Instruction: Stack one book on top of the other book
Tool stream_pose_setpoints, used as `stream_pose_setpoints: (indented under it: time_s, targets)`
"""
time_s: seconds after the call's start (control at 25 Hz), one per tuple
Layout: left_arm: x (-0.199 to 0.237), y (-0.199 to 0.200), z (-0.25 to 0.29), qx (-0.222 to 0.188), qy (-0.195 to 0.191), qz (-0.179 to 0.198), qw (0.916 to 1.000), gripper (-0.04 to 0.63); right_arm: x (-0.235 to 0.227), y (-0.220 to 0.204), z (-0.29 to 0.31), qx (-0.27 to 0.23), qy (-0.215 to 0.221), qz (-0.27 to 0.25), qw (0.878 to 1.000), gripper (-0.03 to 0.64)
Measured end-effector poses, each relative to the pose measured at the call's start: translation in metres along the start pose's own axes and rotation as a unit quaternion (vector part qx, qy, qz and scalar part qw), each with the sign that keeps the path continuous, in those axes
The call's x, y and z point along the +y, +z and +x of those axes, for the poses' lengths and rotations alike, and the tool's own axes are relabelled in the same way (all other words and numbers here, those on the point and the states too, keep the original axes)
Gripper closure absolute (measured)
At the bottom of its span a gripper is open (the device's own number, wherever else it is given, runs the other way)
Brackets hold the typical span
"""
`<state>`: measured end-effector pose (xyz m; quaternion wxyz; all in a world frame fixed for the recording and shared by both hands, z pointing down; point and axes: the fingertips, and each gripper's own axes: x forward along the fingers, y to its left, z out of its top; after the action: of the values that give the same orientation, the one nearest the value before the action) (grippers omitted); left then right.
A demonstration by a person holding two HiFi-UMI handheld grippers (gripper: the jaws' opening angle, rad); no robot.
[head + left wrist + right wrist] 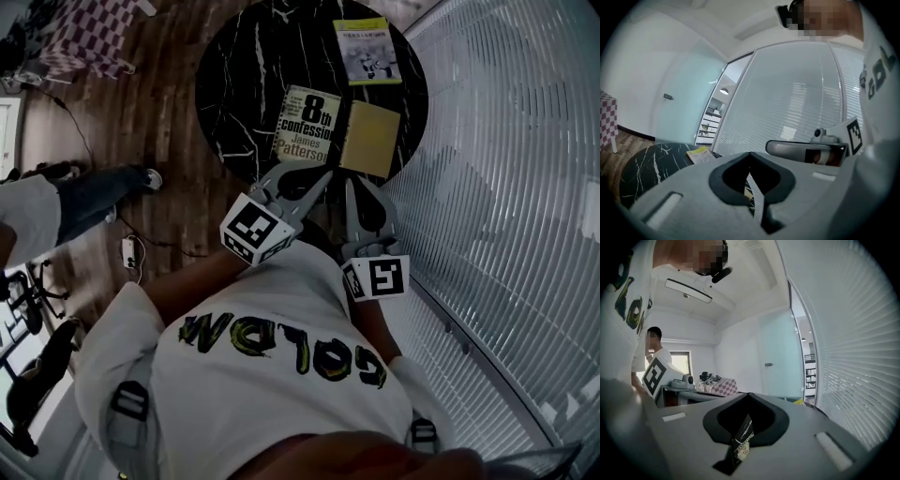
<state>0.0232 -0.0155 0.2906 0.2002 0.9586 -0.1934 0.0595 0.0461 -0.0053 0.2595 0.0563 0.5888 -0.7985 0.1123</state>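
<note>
On the round black marble table (239, 84) lie three books. A paperback with "8th confession" on its cover (306, 124) lies at the near edge, with a plain tan book (369, 139) touching its right side. A yellow-green book (367, 52) lies apart at the far side; the same yellow-green book (701, 153) shows in the left gripper view. My left gripper (317, 175) and right gripper (360, 185) hover side by side just short of the near books. Both are shut with nothing held. Through the right gripper's (747, 401) shut jaws a sliver of printed cover (743, 442) shows.
A slatted glass wall (506, 187) curves along the table's right side. Another person's legs (94, 197) stand on the wood floor at left, near a cable and plug (129, 251). A checkered cloth (89, 33) sits at far left.
</note>
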Motion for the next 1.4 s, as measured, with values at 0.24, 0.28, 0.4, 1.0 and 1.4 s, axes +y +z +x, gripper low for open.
stream_pose_setpoints:
  time_s: [0.24,0.28,0.4,1.0,1.4]
  targets:
    - [0.001,-0.010,0.015,0.015,-0.005,-0.005,0.9999,0.592,-0.021,-0.013,-0.003,0.013,-0.014,0.008,1.000,0.614]
    - [0.001,-0.012,0.019,0.017,-0.006,-0.006,0.9998,0.593,-0.026,-0.015,-0.003,0.014,-0.017,0.009,1.000,0.615]
    - [0.004,-0.018,0.030,0.023,-0.011,-0.009,0.9996,0.592,-0.037,-0.023,-0.002,0.021,-0.023,0.013,0.999,0.615]
    - [0.009,-0.059,0.071,0.054,-0.011,-0.026,0.9982,0.592,-0.084,-0.071,0.000,0.060,-0.040,0.028,0.997,0.615]
    - [0.017,-0.098,0.092,0.070,-0.006,-0.047,0.9964,0.592,-0.106,-0.109,0.003,0.084,-0.050,0.038,0.994,0.614]
